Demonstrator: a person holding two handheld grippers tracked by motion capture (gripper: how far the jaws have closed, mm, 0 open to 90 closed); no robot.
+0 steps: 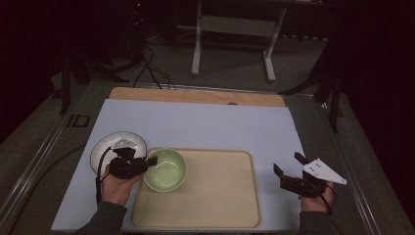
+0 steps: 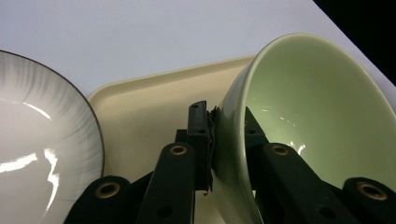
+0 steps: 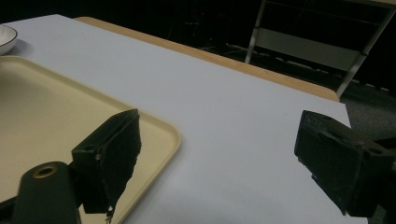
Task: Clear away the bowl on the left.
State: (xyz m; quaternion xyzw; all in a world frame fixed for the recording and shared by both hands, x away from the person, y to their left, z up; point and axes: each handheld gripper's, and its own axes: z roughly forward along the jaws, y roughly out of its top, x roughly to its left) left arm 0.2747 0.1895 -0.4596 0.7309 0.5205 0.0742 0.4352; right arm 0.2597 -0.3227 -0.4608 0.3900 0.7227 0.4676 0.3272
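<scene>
A pale green bowl (image 1: pixel 166 169) sits at the left end of the cream tray (image 1: pixel 220 196). My left gripper (image 1: pixel 149 160) is shut on the bowl's left rim, one jaw outside the wall and one inside, as the left gripper view shows on the green bowl (image 2: pixel 317 121). A white plate (image 1: pixel 105 149) with a dark rim lies on the table just left of the tray, partly under the left hand; the same plate (image 2: pixel 42 149) shows at the left of the left gripper view. My right gripper (image 1: pixel 289 169) hovers open to the right of the tray, nothing between its jaws.
A pale blue mat (image 1: pixel 205 125) covers the table, with a wooden edge (image 1: pixel 195 96) at the far side. The tray's corner (image 3: pixel 159 130) lies left of the right gripper. A white table frame (image 1: pixel 235 34) and cables stand on the dark floor beyond.
</scene>
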